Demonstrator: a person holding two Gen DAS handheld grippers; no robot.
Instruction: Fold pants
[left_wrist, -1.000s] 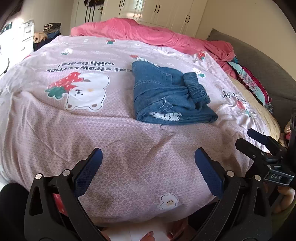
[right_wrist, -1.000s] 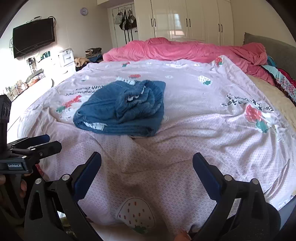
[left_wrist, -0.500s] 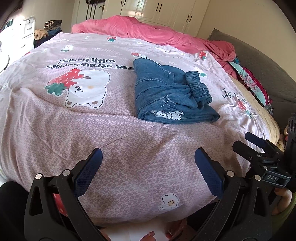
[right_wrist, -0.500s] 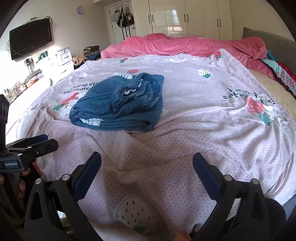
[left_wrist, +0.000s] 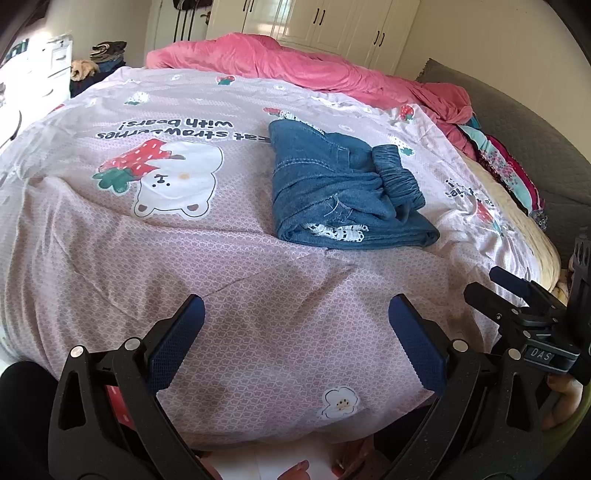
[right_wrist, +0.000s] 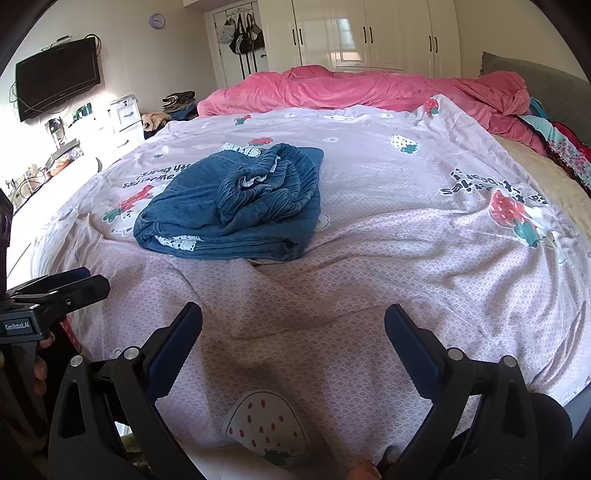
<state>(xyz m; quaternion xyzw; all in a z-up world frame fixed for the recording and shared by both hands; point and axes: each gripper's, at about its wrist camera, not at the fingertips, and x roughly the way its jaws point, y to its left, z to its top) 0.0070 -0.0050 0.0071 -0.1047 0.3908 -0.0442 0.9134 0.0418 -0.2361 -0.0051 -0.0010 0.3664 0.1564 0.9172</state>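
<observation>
Two black grippers with blue-padded fingers — left gripper (left_wrist: 295, 339) and right gripper (right_wrist: 293, 345) — hang empty, jaws spread wide, above the pink strawberry-print bedsheet (left_wrist: 258, 295). Farther up lies the folded blue denim pants bundle (left_wrist: 340, 195) (white trim, perhaps lace, peeking out).

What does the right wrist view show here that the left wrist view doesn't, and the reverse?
Only the right wrist view: a black wall-mounted television and a round wall clock. Only the left wrist view: the white bear print in full. Both: the folded blue denim pants lying free on the pink printed bedsheet, the pink crumpled duvet, and both tongs open, empty.
</observation>
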